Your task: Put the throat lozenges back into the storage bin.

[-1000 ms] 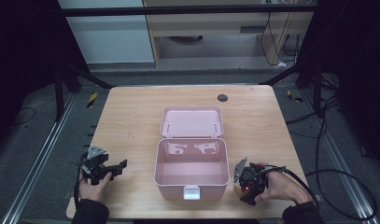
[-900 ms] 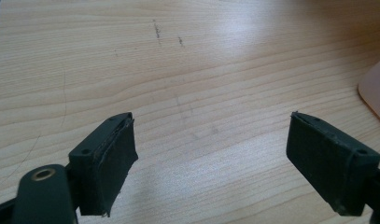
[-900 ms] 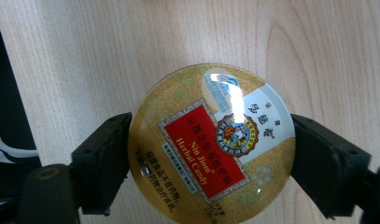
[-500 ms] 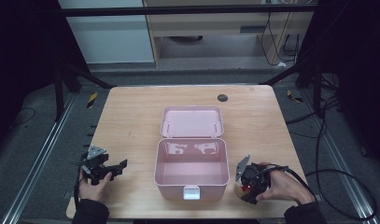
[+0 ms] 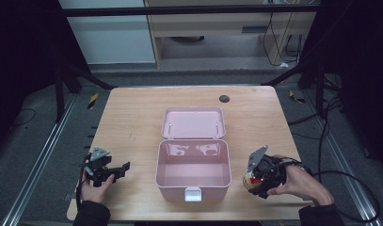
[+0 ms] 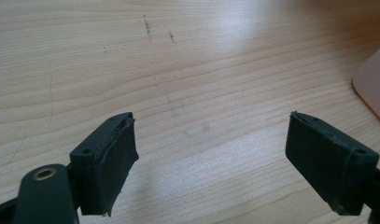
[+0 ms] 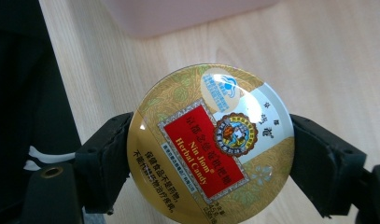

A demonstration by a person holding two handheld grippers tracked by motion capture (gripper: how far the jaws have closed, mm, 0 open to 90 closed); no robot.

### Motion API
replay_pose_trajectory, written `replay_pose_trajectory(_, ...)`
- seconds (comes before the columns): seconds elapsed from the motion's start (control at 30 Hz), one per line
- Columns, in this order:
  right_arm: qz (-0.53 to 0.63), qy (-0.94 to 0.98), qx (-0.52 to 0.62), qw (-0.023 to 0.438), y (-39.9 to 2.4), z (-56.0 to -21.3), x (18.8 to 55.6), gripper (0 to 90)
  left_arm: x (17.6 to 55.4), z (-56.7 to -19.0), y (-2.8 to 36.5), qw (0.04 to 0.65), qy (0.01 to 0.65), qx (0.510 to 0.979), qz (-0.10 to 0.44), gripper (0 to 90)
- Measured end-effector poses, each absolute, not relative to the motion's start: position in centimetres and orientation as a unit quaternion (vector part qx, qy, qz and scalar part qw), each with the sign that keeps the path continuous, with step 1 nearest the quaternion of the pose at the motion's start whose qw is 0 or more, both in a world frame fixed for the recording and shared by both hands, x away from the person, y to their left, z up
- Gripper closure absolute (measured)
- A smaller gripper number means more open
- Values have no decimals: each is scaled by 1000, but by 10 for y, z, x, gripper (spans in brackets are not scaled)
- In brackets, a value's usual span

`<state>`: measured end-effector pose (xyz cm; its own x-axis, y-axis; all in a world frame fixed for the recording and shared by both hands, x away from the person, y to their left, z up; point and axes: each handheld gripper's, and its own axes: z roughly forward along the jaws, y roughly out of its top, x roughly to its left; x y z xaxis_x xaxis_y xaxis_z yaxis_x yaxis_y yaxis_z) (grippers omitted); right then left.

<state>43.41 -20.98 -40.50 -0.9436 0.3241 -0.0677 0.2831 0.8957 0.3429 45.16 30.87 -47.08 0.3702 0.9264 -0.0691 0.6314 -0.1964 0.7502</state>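
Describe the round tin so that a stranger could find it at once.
On the wooden table, look right of the open pink box, at the right gripper. Its jaws clamp the tin: gold, round, with a red "Herbal Candy" label.

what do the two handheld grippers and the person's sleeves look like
Both are black two-jaw tools. The left gripper carries a grey three-cornered plate on top, as does the right gripper. In the gripper views each jaw is a chunky black block with a flat dark pad and small screw holes; a brass-ringed hole sits at the lower left. A black cable trails from each. The sleeves are dark.
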Motion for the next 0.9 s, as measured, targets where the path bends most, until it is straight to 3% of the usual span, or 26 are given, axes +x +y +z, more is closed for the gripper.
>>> replay_pose_trajectory(0.33, 180, 968, 154, 84, -204, -362, 437, 206, 452, -471, 307, 354, 519, 750, 205, 157)
replay_pose_trajectory(0.9, 185, 968, 136, 98, -179, -318, 447, 206, 452, -472, 307, 352, 520, 751, 204, 159)
